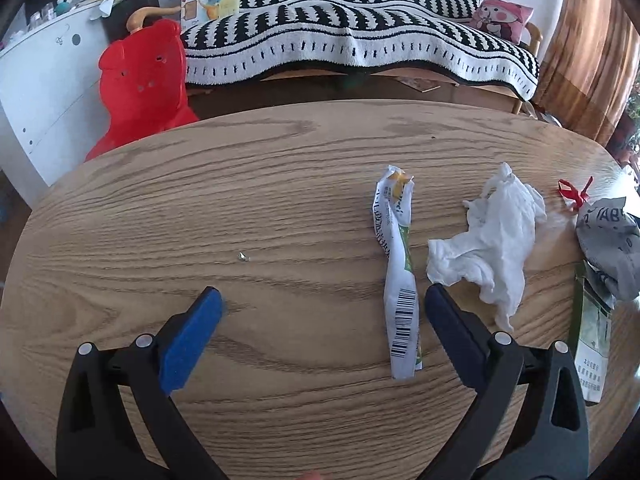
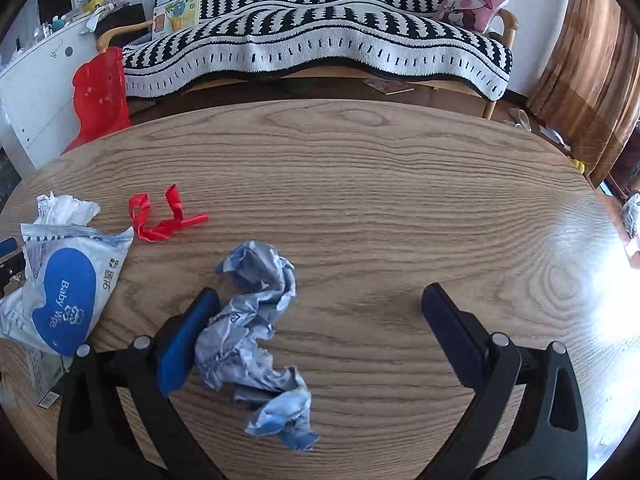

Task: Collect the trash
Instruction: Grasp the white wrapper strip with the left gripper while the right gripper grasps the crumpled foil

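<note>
Crinkled blue-grey plastic wrapper [image 2: 256,344] lies on the wood-grain oval table [image 2: 400,200], between the wide-spread jaws of the right gripper [image 2: 320,300], touching its left pad, long axis running away from it. Near the wrapper, the left gripper [image 1: 322,300], equally wide, frames a twisted white barcode sachet [image 1: 398,276] beside soft white tissue [image 1: 492,240].

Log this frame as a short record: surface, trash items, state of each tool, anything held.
surface: wooden table
trash, left view: twisted wrapper, white tissue, tiny scrap
trash, right view: crumpled blue paper, red ribbon, wipes pack
left tool: open, wrapper between fingers, beside the right one
right tool: open, paper against left finger
held: nothing
background: striped sofa, red chair
</note>
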A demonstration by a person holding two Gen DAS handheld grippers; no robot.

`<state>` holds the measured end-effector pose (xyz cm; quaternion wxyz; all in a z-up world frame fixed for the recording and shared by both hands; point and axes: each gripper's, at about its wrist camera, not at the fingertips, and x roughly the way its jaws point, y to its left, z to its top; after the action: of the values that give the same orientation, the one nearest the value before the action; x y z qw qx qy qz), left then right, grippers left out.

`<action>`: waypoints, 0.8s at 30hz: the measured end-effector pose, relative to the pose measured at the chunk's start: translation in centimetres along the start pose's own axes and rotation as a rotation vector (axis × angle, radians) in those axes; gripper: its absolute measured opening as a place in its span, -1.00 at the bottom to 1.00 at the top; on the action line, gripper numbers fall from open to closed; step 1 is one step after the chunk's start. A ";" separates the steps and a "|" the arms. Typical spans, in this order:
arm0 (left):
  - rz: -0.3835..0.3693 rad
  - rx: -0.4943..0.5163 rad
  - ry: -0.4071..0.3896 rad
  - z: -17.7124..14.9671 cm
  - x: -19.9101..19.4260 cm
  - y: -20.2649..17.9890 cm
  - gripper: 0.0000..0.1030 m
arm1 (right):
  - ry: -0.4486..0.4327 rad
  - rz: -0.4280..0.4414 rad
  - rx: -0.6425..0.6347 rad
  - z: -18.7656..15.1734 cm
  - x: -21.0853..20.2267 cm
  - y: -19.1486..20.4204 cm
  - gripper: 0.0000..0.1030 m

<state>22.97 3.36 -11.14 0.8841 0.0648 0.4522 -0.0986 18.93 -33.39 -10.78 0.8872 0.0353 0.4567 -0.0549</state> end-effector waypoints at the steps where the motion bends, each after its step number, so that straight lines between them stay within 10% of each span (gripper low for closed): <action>1: -0.001 0.000 0.000 0.0 0.0 0.0 0.90 | 0.000 0.000 0.000 0.1 0.0 0.0 0.90; 17: -0.007 -0.010 0.001 -0.2 -0.1 0.1 0.89 | -0.002 -0.009 0.009 -0.5 -0.6 0.0 0.89; 19: -0.026 0.022 -0.016 -0.5 -0.5 -0.5 0.61 | -0.018 -0.003 0.001 -1.0 -1.4 0.5 0.58; 20: -0.029 0.042 -0.037 -0.4 -1.0 -1.0 -0.19 | -0.022 0.007 -0.012 -1.2 -2.2 1.0 -0.16; 21: -0.009 0.037 -0.027 -0.3 -1.2 -1.2 -0.77 | -0.011 0.008 -0.013 -1.0 -2.6 1.3 -0.33; 24: -0.048 -0.020 -0.008 -0.5 -1.7 -0.8 -0.77 | -0.017 0.028 -0.013 -1.6 -3.2 2.0 -0.34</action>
<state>21.38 2.89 -10.07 0.8838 0.0447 0.4511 -0.1157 16.05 -31.06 -9.03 0.8920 0.0355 0.4488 -0.0399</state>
